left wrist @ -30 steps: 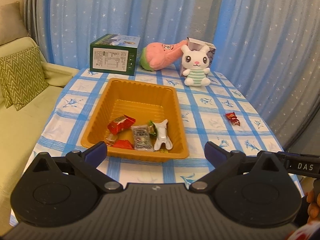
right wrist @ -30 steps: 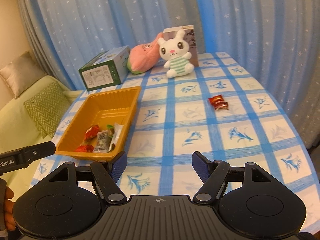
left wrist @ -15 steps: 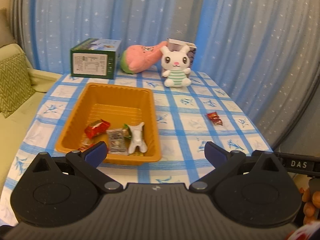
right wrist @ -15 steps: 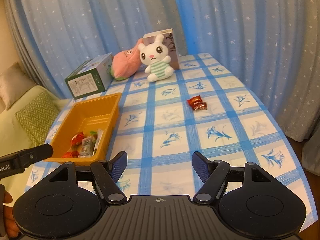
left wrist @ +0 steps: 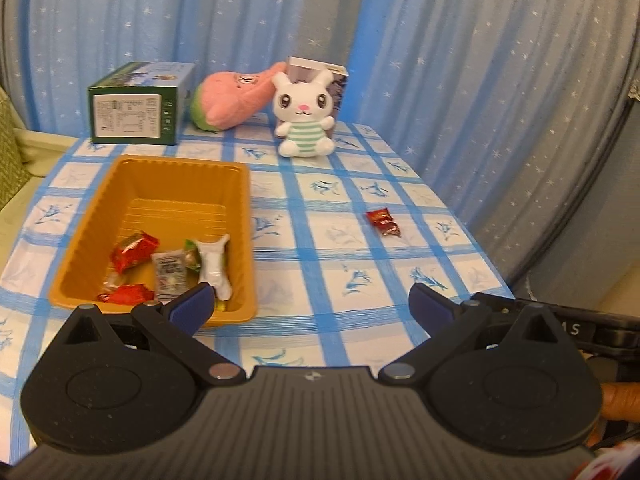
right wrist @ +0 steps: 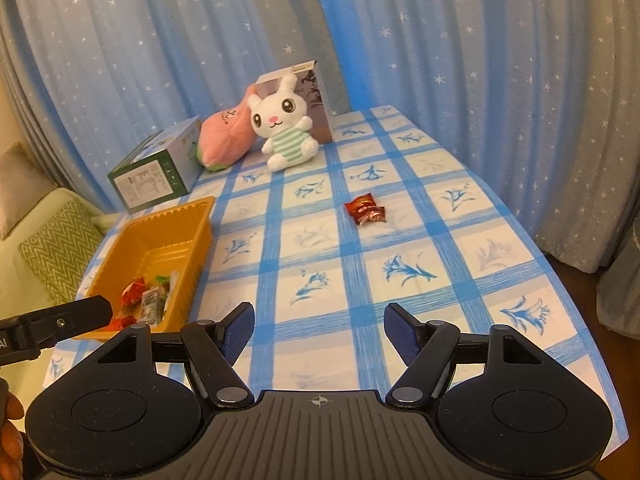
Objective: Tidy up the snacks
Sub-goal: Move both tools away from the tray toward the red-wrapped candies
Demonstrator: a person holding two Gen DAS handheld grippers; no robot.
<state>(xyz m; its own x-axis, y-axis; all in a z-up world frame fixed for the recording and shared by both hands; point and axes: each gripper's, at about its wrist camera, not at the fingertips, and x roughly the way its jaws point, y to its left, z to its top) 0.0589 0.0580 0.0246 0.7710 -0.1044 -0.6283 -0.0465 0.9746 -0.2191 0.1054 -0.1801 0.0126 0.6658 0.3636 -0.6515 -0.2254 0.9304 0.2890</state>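
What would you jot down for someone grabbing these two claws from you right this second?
Left claw: open, holding nothing, hanging near the orange tray.
Right claw: open, holding nothing, above the tablecloth.
Done: several wrapped snacks already lie in the tray.
Left: one red snack packet sits alone out on the tablecloth, apart from the tray; it likely goes in next, and the right claw looks closer.

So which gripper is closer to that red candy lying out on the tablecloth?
Right, probably. The right gripper points almost straight at the red candy. The left gripper hangs by the tray, with the candy off to its right.
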